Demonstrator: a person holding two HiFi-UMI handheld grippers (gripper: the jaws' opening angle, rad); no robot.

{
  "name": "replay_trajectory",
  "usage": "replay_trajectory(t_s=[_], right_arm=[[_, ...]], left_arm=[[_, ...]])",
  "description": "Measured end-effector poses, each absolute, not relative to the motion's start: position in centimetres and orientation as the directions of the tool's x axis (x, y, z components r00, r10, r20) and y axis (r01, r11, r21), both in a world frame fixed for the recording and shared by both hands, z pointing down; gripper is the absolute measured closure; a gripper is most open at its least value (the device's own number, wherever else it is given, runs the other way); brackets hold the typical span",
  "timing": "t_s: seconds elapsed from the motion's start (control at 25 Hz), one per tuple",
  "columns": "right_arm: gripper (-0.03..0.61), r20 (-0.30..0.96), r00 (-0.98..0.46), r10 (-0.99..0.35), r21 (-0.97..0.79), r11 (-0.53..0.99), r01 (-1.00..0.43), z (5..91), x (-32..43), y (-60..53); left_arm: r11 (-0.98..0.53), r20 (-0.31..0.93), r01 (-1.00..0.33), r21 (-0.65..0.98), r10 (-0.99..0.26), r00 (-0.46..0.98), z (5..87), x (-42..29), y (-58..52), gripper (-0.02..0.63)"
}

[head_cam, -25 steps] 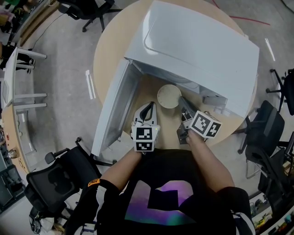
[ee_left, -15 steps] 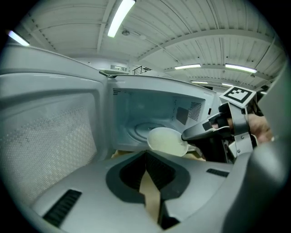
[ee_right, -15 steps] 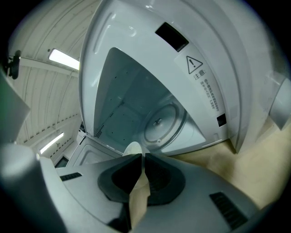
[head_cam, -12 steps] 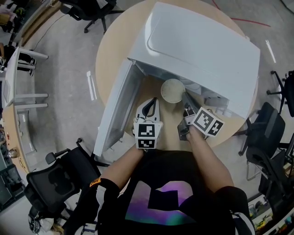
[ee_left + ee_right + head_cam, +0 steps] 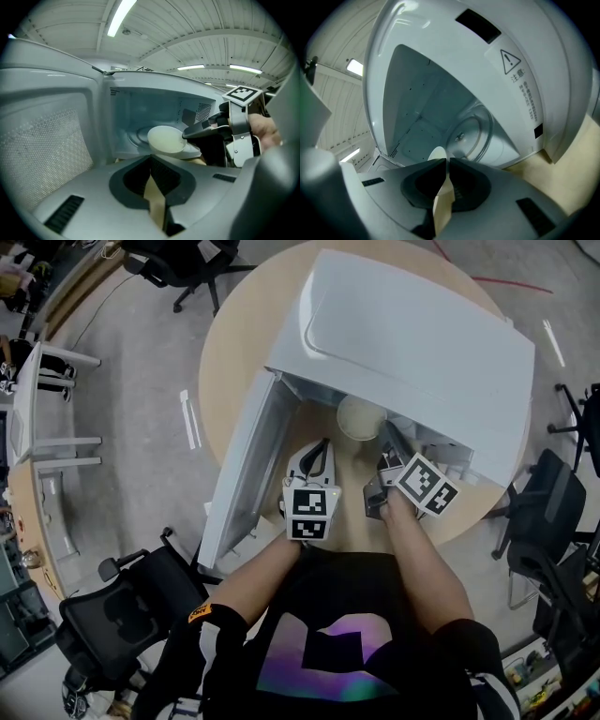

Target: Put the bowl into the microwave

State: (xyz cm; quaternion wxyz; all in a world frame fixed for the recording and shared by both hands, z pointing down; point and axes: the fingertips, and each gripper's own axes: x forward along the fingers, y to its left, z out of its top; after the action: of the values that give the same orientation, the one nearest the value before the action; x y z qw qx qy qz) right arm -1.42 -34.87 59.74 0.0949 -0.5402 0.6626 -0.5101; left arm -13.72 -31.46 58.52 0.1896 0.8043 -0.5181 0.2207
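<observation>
Grips pale cream round bowl (image 5: 356, 416) by rim with right gripper (image 5: 387, 433), forearm stretched to open white microwave (image 5: 412, 334) mouth; holds left gripper (image 5: 322, 447) alongside, jaws together, empty.

A warning triangle (image 5: 509, 59) with Chinese print stands on the microwave (image 5: 440, 37).

The microwave (image 5: 412, 343) stands on the round surface (image 5: 234, 343), with its door (image 5: 246, 470) swung open to the left. The bowl (image 5: 359, 416) is at the cavity's mouth, its near rim between the jaws of the right claw (image 5: 387, 430). The left claw (image 5: 322, 444) is just to the left, before the opening.
</observation>
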Motion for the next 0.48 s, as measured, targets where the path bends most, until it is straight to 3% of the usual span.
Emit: replay_trajectory(t_s=[0.48], right_arm=[[0.541, 0.406, -0.307, -0.861, -0.801, -0.174, -0.572, 60.2, -0.7, -37.4]], left_arm=[[-0.403, 0.553, -0.912, 0.082, -0.743, 0.378, 58.8, -13.7, -33.1, 0.568]])
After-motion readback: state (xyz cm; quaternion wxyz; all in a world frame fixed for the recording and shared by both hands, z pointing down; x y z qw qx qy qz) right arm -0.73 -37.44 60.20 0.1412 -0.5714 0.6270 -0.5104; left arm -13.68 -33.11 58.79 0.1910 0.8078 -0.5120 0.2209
